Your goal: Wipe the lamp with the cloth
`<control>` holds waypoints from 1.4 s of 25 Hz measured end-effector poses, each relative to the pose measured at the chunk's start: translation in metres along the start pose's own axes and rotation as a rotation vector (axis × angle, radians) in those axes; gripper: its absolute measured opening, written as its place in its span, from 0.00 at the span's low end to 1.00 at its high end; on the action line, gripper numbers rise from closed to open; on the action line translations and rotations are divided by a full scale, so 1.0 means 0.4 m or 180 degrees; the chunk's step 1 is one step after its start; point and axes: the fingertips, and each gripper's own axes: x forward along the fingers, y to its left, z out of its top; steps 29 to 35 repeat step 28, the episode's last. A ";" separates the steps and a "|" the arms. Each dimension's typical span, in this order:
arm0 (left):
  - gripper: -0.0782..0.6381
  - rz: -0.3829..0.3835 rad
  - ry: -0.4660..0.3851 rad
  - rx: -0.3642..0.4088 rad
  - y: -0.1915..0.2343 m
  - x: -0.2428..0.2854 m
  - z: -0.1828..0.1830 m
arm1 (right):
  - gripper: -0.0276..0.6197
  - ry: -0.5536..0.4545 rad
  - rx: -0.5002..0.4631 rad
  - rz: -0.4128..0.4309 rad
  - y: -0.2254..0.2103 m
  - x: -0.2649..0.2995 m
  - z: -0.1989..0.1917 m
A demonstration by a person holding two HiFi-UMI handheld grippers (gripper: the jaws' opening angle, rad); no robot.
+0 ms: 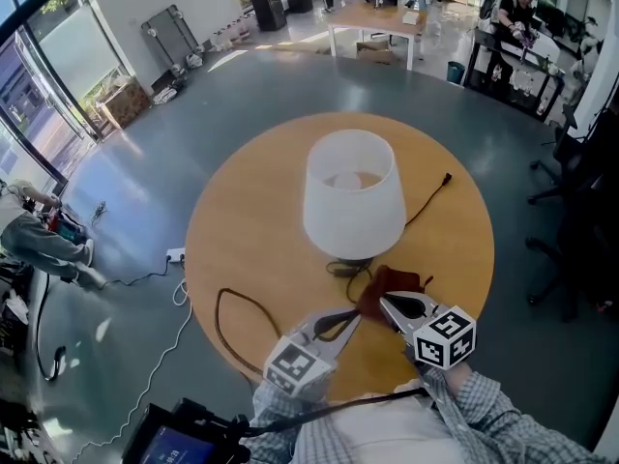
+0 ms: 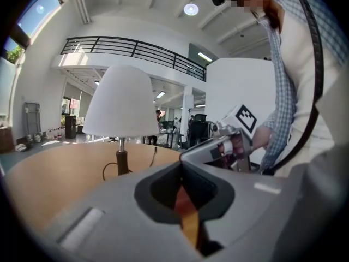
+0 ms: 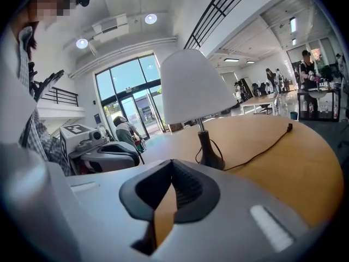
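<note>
Jaws together on both: left hand-held gripper [image 1: 354, 317] and right hand-held gripper [image 1: 387, 303] slant slightly downward, tips beside the cloth [image 1: 395, 283] before the lamp [image 1: 353, 191] on the desk [image 1: 242, 240].

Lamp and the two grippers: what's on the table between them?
A dark red cloth lies crumpled there, close to the base of the lamp; the head view shows it.
</note>
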 end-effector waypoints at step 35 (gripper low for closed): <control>0.12 -0.0011 -0.0014 -0.0030 -0.014 0.009 0.004 | 0.05 0.0086 -0.0009 0.0027 -0.002 -0.011 -0.011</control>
